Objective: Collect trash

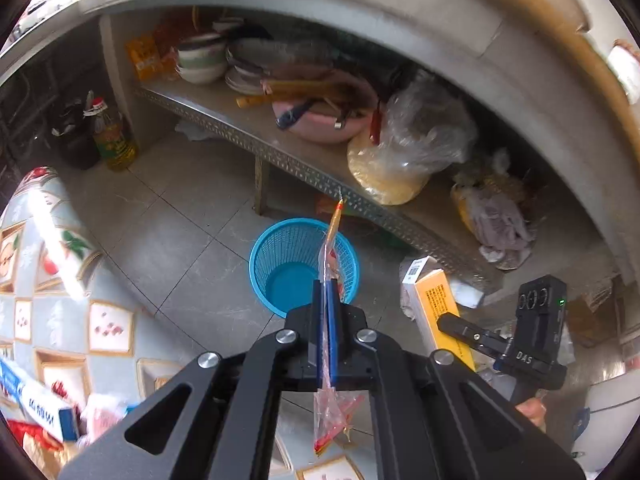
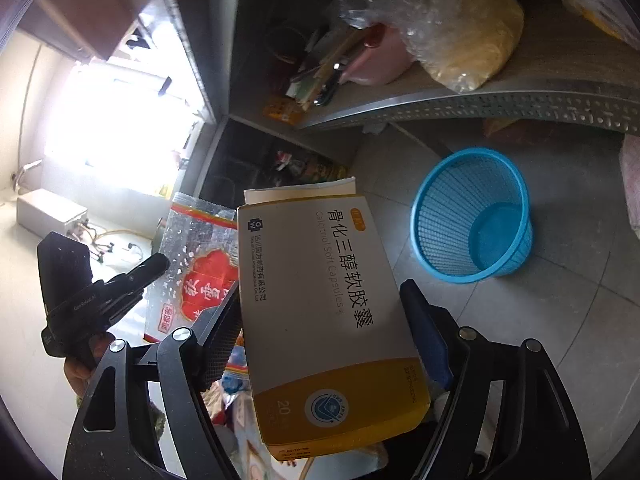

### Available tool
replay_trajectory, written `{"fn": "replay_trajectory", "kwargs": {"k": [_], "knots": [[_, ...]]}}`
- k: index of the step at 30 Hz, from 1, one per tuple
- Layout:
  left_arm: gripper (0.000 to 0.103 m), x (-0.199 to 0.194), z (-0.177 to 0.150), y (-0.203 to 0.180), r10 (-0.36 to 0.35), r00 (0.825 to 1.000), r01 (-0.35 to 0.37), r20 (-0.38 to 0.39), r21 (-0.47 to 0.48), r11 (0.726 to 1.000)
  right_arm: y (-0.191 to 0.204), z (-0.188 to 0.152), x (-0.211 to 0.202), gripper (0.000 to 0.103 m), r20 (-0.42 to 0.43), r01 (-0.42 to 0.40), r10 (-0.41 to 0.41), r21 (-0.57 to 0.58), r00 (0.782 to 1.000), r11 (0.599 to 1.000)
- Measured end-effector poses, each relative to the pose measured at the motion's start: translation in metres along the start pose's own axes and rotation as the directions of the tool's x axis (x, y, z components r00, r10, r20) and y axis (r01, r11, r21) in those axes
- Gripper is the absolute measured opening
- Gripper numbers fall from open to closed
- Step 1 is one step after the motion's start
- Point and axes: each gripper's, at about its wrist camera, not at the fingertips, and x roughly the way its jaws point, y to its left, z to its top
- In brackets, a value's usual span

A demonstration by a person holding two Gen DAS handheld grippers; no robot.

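Trash in both grippers: clear red-printed wrapper (image 1: 329, 264) pinched edge-on in closed jaws of left gripper (image 1: 326, 292); medicine box (image 2: 320, 312) clamped between wide-set jaws of right gripper (image 2: 320, 300). Blue mesh basket (image 1: 276, 256) on floor beyond, near metal shelf (image 1: 288, 160).

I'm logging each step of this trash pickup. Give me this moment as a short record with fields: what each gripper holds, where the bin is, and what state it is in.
left gripper: shut on a clear plastic wrapper with red print
right gripper: jaws wide, clamped on a white and yellow medicine box
bin: blue mesh basket upright on the tiled floor, in front of the metal shelf
bin contents: none visible
wrapper vs bin: held above the basket, not yet dropped
box vs bin: held to one side of the basket
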Motion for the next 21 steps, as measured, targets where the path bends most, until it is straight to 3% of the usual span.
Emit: {"fn": "replay_trajectory", "kwargs": {"k": [7,12,14,16,21], "knots": [[0.002,0.117,0.025,0.004,0.048,0.992,-0.05,-0.121,-0.006,0.999,-0.057,0.035,0.063,0.073,-0.041,0.112,-0.108,0.106,0.993,0.988],[0.004,0.166,0.043,0.018,0.082,0.989,-0.087,-0.121,-0.037,0.996,-0.08,0.06,0.107,0.076,-0.024,0.173,-0.171,0.147,0.985,0.974],[0.016,0.176,0.049,0.025,0.075,0.991,-0.082,-0.112,-0.055,0.995,-0.089,0.068,0.123,0.078,-0.02,0.208,-0.208,0.155,0.978,0.966],[0.041,0.179,0.05,0.032,0.083,0.992,-0.092,-0.098,-0.088,0.992,-0.097,0.072,0.134,0.082,-0.022,0.257,-0.257,0.144,0.966,0.956],[0.051,0.163,0.046,0.041,0.078,0.993,-0.087,-0.083,-0.104,0.991,-0.103,0.064,0.132,0.082,-0.025,0.292,-0.292,0.128,0.956,0.948]]}}
